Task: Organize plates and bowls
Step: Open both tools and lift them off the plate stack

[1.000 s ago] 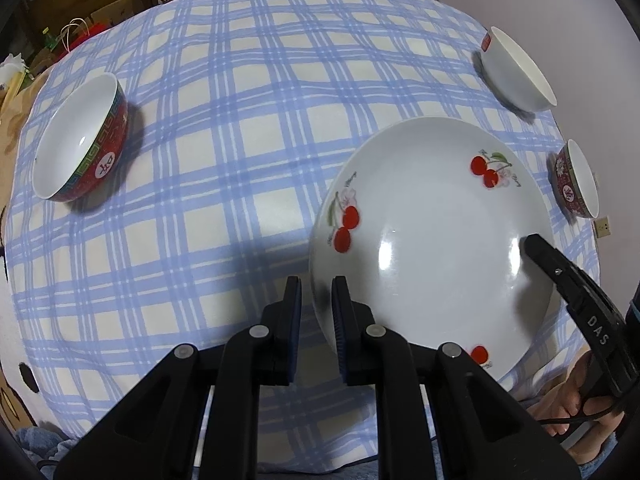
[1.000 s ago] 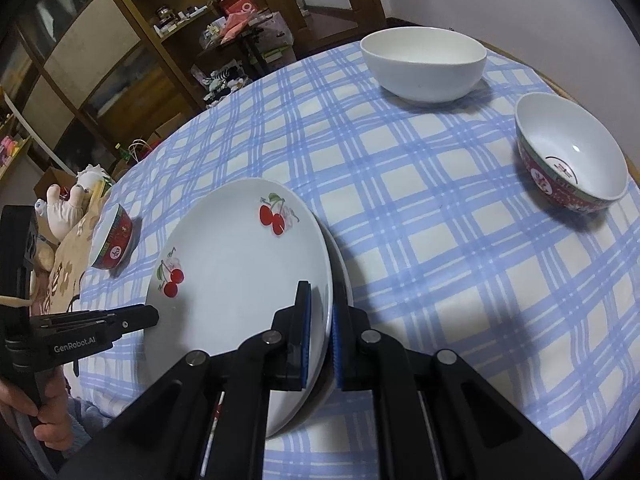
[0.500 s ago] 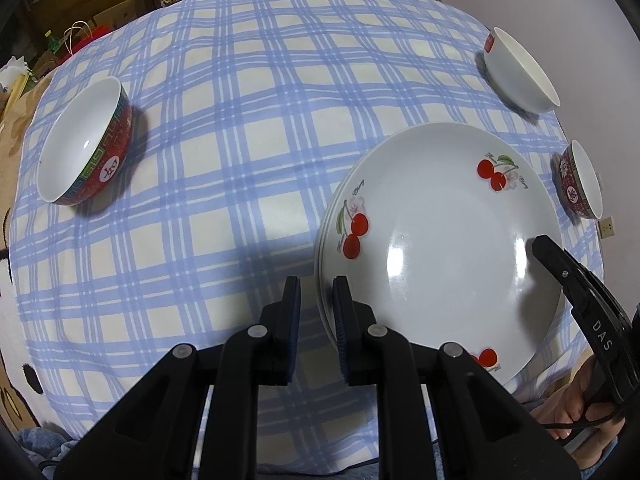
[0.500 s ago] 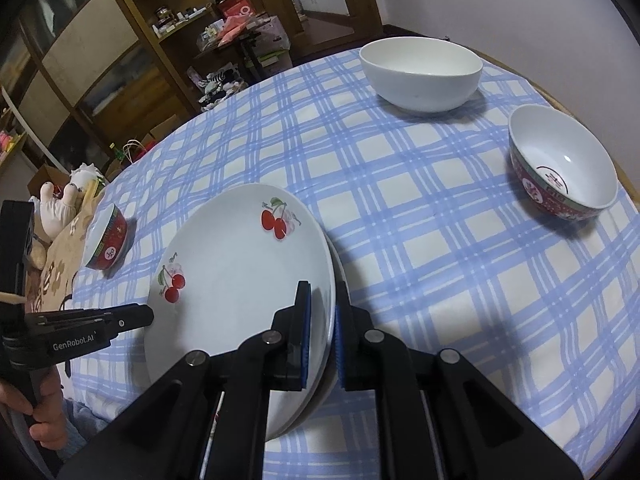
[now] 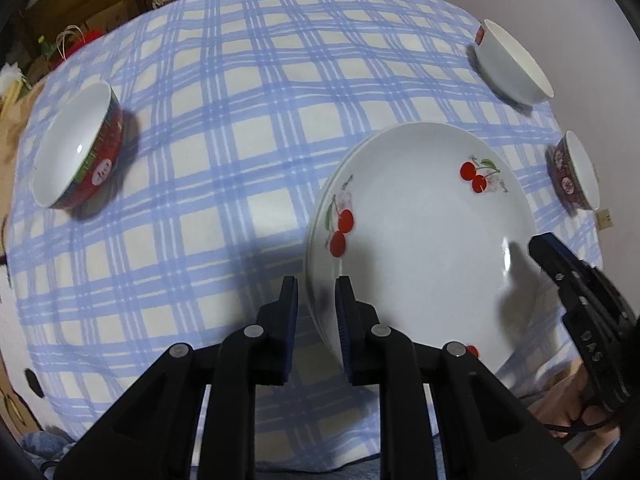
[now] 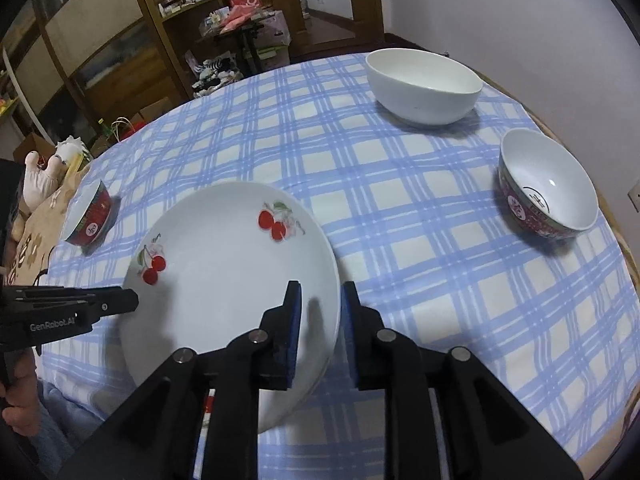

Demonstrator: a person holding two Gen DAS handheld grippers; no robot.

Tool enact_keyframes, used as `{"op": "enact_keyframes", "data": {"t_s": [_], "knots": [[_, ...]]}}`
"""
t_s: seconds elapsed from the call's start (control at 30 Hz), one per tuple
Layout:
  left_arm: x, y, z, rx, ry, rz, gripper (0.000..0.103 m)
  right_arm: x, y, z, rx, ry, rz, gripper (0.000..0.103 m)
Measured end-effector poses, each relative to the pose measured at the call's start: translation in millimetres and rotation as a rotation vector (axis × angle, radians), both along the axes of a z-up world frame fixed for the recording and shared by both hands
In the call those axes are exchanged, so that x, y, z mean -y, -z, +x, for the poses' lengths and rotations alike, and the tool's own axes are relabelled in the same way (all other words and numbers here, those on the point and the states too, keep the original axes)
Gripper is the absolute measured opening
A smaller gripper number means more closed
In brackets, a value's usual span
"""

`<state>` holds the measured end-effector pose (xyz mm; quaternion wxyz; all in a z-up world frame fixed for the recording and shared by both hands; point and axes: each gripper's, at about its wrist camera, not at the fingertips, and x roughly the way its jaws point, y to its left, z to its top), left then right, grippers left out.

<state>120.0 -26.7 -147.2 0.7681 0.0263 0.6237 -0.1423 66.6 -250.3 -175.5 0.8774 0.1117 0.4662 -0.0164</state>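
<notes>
A stack of white cherry-print plates (image 5: 424,236) lies on the blue checked tablecloth (image 5: 240,128); it also shows in the right wrist view (image 6: 228,276). My left gripper (image 5: 316,320) is open with its jaws either side of the stack's left rim. My right gripper (image 6: 320,320) is open, jaws astride the right rim. A red-sided bowl (image 5: 76,148) sits at the left, a plain white bowl (image 6: 424,84) at the far right, and a pink-patterned bowl (image 6: 548,188) at the right.
The round table's edge (image 6: 624,248) runs close behind the pink bowl. A wooden cabinet (image 6: 100,52) and clutter stand beyond the table. A stuffed toy (image 6: 40,176) lies off the table's left side.
Both grippers have opened, releasing the top plate. It now rests level on the plate beneath, lined up with it.
</notes>
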Motion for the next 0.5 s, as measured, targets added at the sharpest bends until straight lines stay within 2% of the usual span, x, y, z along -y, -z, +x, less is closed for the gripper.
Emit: {"op": "enact_keyframes", "data": {"t_s": [0.27, 0.33, 0.37, 0.4, 0.47, 0.5], "knots": [[-4.3, -4.0, 1.9, 0.012, -0.014, -0.006, 0.021, -3.5, -1.6, 0.4, 0.006, -0.017, -0.001, 0.023], [-2.7, -6.2, 2.1, 0.017, -0.012, -0.003, 0.027, -3.4, -1.3, 0.2, 0.005, -0.011, -0.007, 0.024], [-2.7, -7.9, 1.3, 0.026, -0.010, 0.002, 0.028, -3.0, -1.1, 0.1, 0.005, -0.008, -0.006, 0.028], [-1.7, -9.4, 1.0, 0.036, -0.009, 0.008, 0.032, -2.3, -1.4, -0.3, 0.008, -0.006, -0.003, 0.035], [-0.6, -13.0, 0.0, 0.050, -0.005, 0.013, 0.042, -1.7, -3.6, -0.8, 0.020, -0.002, 0.000, 0.047], [-0.3, -16.1, -1.4, 0.063, 0.000, 0.017, 0.049, -0.6, -5.3, -1.7, 0.029, 0.002, 0.000, 0.049]]}}
